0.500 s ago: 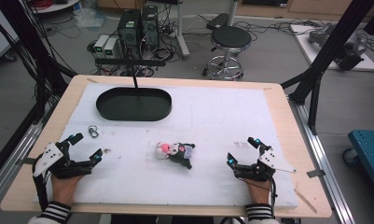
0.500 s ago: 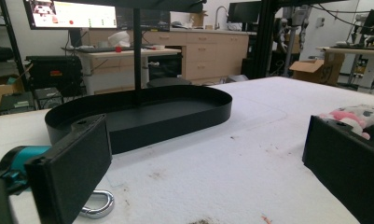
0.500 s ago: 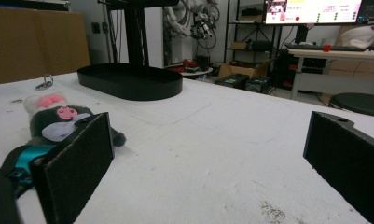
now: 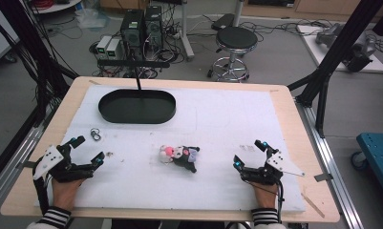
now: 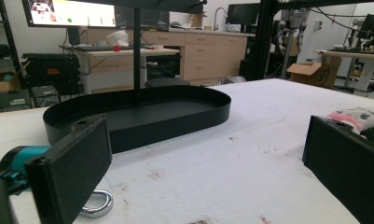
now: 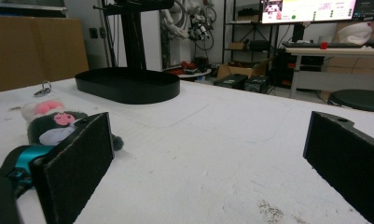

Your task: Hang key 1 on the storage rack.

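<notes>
A small plush toy (image 4: 179,156), dark with a pink and white head, lies on the white mat (image 4: 218,119) near the table's front middle. It also appears at the left of the right gripper view as the plush toy (image 6: 51,125) and behind the right jaw in the left gripper view as the plush toy (image 5: 355,119). My left gripper (image 4: 87,151) rests open at the front left, nothing between its jaws. My right gripper (image 4: 249,153) rests open at the front right, also empty. A black oval tray (image 4: 137,106) sits at the back left; the tray (image 5: 142,114) lies straight ahead of the left gripper.
Metal rings (image 4: 95,134) lie on the mat between the tray and the left gripper; one ring (image 5: 97,205) shows beside the left jaw. A black post (image 4: 138,78) rises behind the tray. Stool, computers and cables stand on the floor beyond the table.
</notes>
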Demonstrator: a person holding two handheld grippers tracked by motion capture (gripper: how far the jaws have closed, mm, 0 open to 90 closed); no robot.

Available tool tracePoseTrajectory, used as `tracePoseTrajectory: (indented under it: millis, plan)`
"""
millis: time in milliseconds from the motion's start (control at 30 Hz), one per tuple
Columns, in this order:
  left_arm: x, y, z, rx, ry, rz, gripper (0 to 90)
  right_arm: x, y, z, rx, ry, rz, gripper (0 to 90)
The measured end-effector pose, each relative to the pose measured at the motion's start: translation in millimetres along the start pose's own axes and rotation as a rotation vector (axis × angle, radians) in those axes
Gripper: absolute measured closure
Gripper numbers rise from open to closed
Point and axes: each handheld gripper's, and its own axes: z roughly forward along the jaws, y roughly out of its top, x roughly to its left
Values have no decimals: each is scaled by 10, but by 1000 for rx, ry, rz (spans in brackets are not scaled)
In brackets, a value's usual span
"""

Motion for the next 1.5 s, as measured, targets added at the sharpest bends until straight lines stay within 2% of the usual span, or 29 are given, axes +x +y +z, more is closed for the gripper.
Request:
tracePoseTrajectory:
  millis: [200, 267, 300, 400, 533, 633, 667, 800, 967, 1000, 1033, 1100, 1133, 1267, 1333, 1500]
  plan:
    - [-6, 0, 2, 0, -4, 9, 17, -5, 4, 1, 1, 8, 9, 8]
    - [-6, 0, 2, 0, -4, 9, 17, -23, 31, 14, 26, 13, 5, 8]
    - [-7, 0, 3, -1, -3, 9, 17, -18, 56, 13, 43, 11, 3, 8]
    - [-9, 0, 2, 0, -7, 12, 17, -15, 172, 12, 33, 30, -23, 9]
    - [-2, 0, 0, 1, -11, 9, 17, 6, 370, 38, 65, 68, -44, 8]
    - [-5, 0, 0, 1, -11, 10, 17, 6, 459, 71, 80, 95, -41, 9]
    - [-5, 0, 0, 1, -13, 13, 18, 12, 554, 120, 105, 121, -53, 9]
    - [-8, -1, -1, 0, -16, 11, 17, 36, 709, 221, 165, 164, -82, 9]
    - [-2, 0, -2, 1, -18, 13, 17, 88, 879, 353, 250, 243, -107, 9]
    - [-1, 0, -2, 1, -17, 11, 17, 88, 879, 353, 250, 243, -107, 9]
    - [-1, 0, -2, 1, -18, 11, 17, 119, 955, 419, 290, 273, -120, 9]
    - [-3, 0, -3, 1, -18, 11, 17, 125, 976, 444, 294, 284, -128, 9]
    - [-3, 0, -2, 1, -19, 13, 17, 156, 1041, 510, 332, 303, -142, 9]
    - [-3, 0, -2, 0, -20, 12, 17, 192, 1101, 597, 363, 336, -167, 9]
    - [-1, 0, -2, 1, -19, 12, 17, 237, 1152, 696, 402, 367, -185, 9]
    - [-3, 0, -2, 1, -20, 13, 17, 300, 1212, 832, 460, 407, -219, 9]
